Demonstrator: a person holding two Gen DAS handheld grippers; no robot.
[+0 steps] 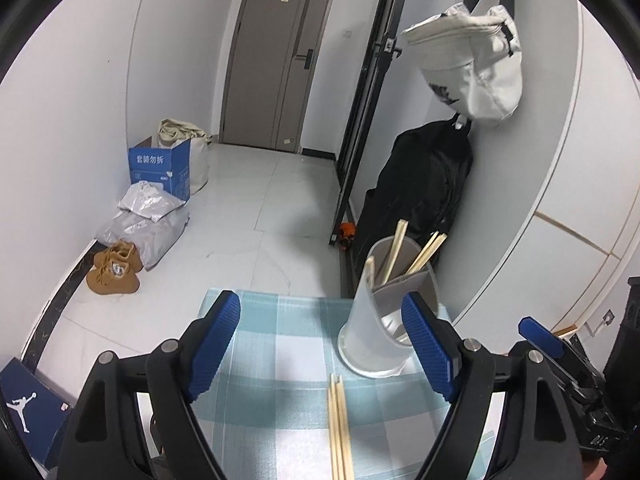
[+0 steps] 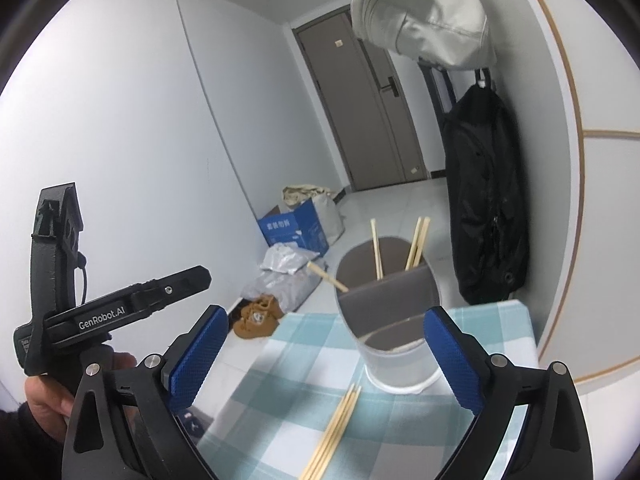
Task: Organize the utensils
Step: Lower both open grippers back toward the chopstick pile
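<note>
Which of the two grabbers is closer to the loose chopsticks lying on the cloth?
Hard to call. Loose chopsticks lie between the open fingers of both left gripper and right gripper, neither touching.

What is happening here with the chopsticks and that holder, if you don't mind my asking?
A person holds two grippers over a checked cloth. Several chopsticks already stand in the utensil holder; a few loose chopsticks lie on the cloth before it. The left gripper and right gripper are both open and empty, jaws spread wide.

You have wooden chopsticks [image 1: 339, 428] lying on the checked cloth, just before the translucent holder [image 1: 384, 320] with others upright
</note>
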